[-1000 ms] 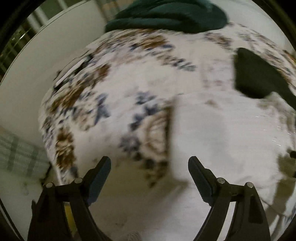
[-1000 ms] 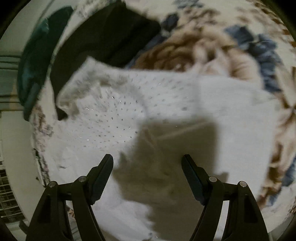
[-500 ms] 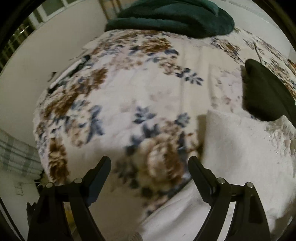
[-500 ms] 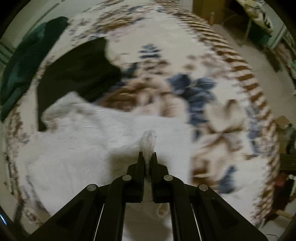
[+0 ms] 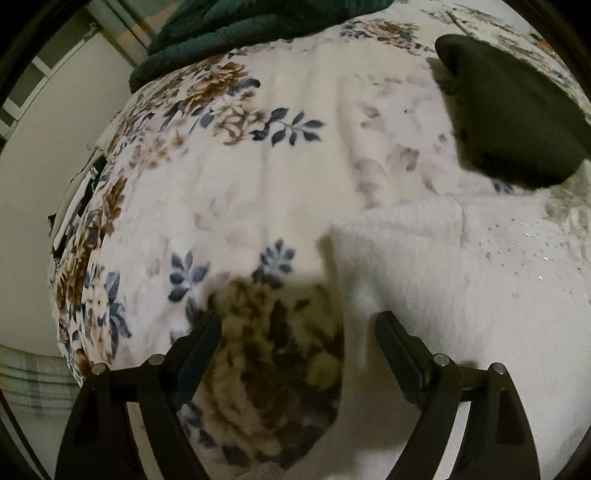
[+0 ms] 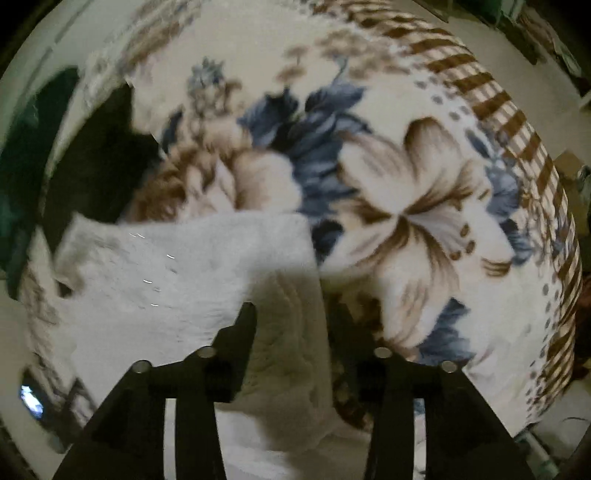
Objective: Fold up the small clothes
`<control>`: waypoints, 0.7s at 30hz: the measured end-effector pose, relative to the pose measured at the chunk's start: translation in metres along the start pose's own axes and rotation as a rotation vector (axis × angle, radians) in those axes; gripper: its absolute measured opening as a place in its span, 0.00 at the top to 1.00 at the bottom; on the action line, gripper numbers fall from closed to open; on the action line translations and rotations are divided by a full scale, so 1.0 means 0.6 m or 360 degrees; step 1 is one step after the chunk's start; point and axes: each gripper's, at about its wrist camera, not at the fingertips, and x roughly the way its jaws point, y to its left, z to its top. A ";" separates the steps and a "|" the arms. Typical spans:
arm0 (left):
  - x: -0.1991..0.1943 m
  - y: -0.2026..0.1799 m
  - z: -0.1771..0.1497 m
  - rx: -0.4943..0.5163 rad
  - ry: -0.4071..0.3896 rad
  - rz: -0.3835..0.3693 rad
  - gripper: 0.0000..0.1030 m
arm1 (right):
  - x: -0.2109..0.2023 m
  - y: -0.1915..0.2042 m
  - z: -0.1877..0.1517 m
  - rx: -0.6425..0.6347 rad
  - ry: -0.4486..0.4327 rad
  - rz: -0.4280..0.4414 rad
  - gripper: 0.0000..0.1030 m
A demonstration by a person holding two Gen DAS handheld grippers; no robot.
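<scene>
A white fluffy garment (image 5: pixel 461 295) with small sparkles lies on the floral blanket (image 5: pixel 240 192); it also shows in the right wrist view (image 6: pixel 192 280). My left gripper (image 5: pixel 297 328) is open and empty, low over the garment's left edge. My right gripper (image 6: pixel 295 317) is open, its fingers astride the garment's right edge, gripping nothing. A dark folded garment (image 5: pixel 517 110) lies beyond the white one; it also shows in the right wrist view (image 6: pixel 96 158).
A dark green blanket (image 5: pixel 258 26) is bunched at the far end of the bed; it also shows in the right wrist view (image 6: pixel 22 147). The blanket's striped border (image 6: pixel 517 122) marks the bed edge, with floor beyond. A wall (image 5: pixel 44 147) runs along the left.
My right gripper was shut on a pinch of the white garment half a second ago; it has opened and let go. The left gripper stayed open and shifted over the garment's left edge.
</scene>
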 end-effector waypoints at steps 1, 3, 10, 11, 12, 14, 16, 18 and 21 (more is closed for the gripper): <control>-0.010 0.005 -0.009 -0.0001 -0.0005 0.0000 0.17 | -0.010 -0.006 -0.005 -0.0001 -0.0010 0.0007 0.50; -0.022 0.008 -0.022 -0.0001 -0.0007 -0.0004 0.17 | -0.033 -0.021 -0.026 -0.0022 -0.0031 -0.0007 0.49; -0.069 -0.022 -0.063 0.0125 -0.0033 -0.0062 0.17 | -0.015 -0.015 -0.148 -0.0466 0.0148 -0.0252 0.49; -0.075 -0.032 -0.065 0.0157 -0.0040 -0.0071 0.17 | -0.003 -0.007 -0.169 -0.0541 0.0177 -0.0263 0.49; -0.081 -0.044 -0.067 0.0188 -0.0049 -0.0086 0.17 | 0.012 0.000 -0.182 -0.0588 0.0205 -0.0268 0.49; -0.091 -0.071 -0.070 0.0262 -0.0066 -0.0119 0.17 | 0.038 0.003 -0.202 -0.0614 0.0242 -0.0280 0.57; -0.102 -0.096 -0.072 0.0333 -0.0086 -0.0138 0.17 | 0.042 -0.014 -0.200 -0.0526 0.0143 -0.0336 0.90; -0.115 -0.113 -0.073 0.0375 -0.0105 -0.0165 0.17 | 0.031 -0.054 -0.186 -0.0296 0.0091 -0.0301 0.90; -0.132 -0.133 -0.075 0.0424 -0.0144 -0.0195 0.17 | 0.001 -0.086 -0.181 -0.0124 0.0142 0.0022 0.90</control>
